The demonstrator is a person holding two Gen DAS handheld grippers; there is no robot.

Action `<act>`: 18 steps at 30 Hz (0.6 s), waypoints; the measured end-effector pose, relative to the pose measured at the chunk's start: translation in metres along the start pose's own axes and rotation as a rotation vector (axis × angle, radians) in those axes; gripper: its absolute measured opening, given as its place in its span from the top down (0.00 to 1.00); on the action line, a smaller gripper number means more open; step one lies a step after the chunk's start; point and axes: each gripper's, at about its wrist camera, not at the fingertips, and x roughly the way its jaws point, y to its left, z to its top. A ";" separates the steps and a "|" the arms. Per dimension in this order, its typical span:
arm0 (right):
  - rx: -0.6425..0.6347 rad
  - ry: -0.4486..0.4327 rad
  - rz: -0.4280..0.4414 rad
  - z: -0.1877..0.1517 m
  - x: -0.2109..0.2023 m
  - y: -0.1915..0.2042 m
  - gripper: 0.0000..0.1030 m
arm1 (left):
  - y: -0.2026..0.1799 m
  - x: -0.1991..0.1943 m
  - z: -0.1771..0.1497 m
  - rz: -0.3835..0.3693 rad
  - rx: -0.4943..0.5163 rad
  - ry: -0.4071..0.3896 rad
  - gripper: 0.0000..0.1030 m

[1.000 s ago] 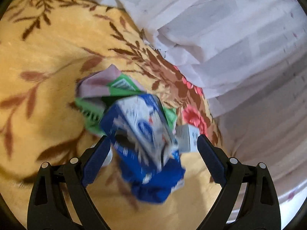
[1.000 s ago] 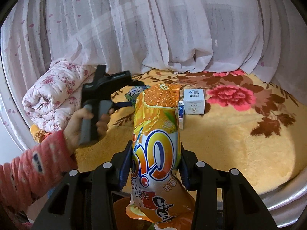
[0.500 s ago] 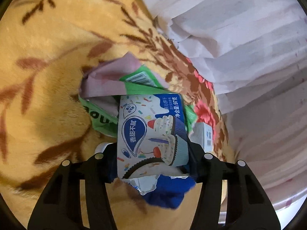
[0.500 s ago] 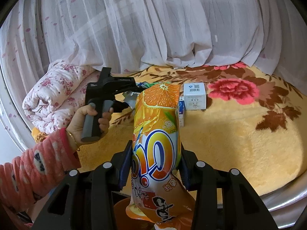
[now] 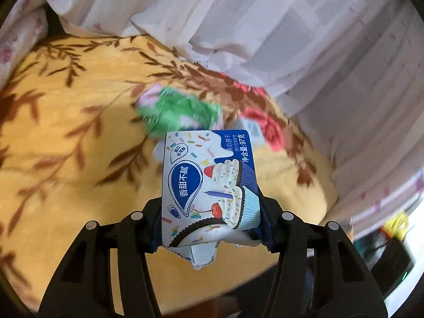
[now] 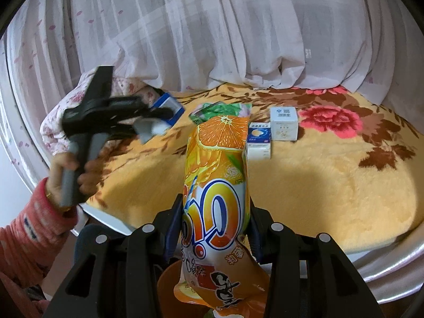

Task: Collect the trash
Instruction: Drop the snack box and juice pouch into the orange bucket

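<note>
Jaws of the left gripper [image 5: 210, 225] have just closed on the blue cookie box [image 5: 209, 182] and lifted it off the yellow blanket [image 5: 66, 159] — green wrapper [image 5: 180, 114] remains at 12 o'clock — while the right gripper [image 6: 214, 235] stays clamped on the orange drink pouch [image 6: 217, 185].

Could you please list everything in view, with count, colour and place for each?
Biscuit box: one, blue and white, torn at its near end, clamped in the left claw.
Orange snack bag: one, orange with white, clamped in the right claw.
Green wrapper: one, green and pink, crumpled on the blanket, behind the bag.
Small boxes: two, white with blue, side by side on the blanket.
Blanket: one, yellow with brown leaves and red flowers, covering the bed.
Curtain: one, sheer white with pink specks, behind the bed.
Quilt: one, white with pink flowers, rolled at the left.
Left claw: black, shut on the box.
Right claw: black, shut on the bag.
Sleeve: pink.
</note>
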 end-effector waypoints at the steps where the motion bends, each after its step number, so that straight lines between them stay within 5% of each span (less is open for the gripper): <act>1: -0.004 0.006 0.002 -0.002 0.000 0.002 0.58 | -0.001 -0.003 -0.008 0.014 0.011 0.001 0.48; 9: -0.053 0.093 0.022 -0.033 0.005 0.028 0.58 | 0.015 -0.038 -0.112 0.076 0.066 0.105 0.48; 18: -0.074 0.256 0.044 -0.079 0.030 0.045 0.58 | 0.022 -0.022 -0.194 0.098 0.135 0.302 0.48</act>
